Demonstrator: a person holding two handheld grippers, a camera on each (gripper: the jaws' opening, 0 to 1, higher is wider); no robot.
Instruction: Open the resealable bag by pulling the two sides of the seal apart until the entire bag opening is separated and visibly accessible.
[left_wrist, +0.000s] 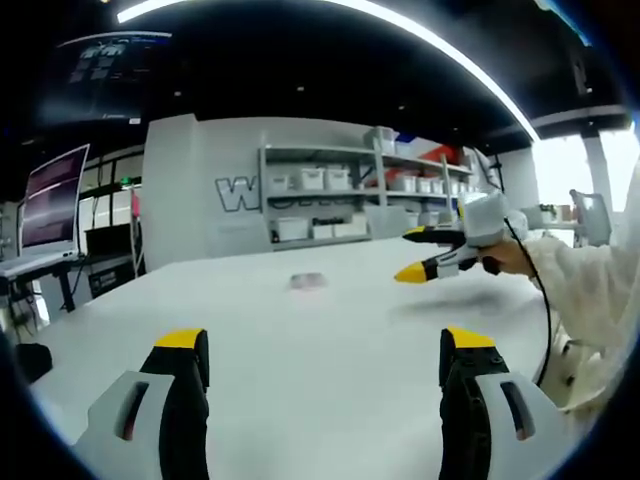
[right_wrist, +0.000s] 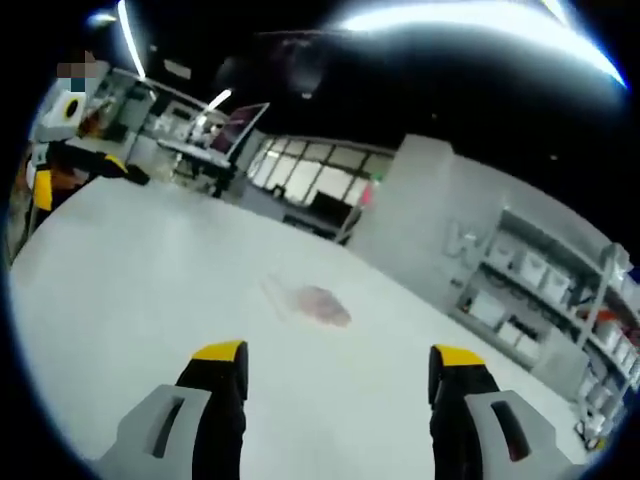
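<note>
A small clear resealable bag (left_wrist: 307, 281) with something pinkish inside lies flat on the white table (left_wrist: 300, 380), well beyond my left gripper (left_wrist: 325, 345), whose yellow-tipped jaws stand wide apart and hold nothing. In the right gripper view the same bag (right_wrist: 312, 303) lies a short way ahead of my right gripper (right_wrist: 338, 353), also open and empty. The right gripper (left_wrist: 415, 254) comes into the left gripper view from the right, held by a hand in a white sleeve, hovering above the table to the right of the bag.
Shelves (left_wrist: 350, 195) with white bins line the far wall beyond the table's back edge. A monitor (left_wrist: 50, 205) on a desk stands at the left. A person's white sleeve (left_wrist: 590, 280) sits at the right edge.
</note>
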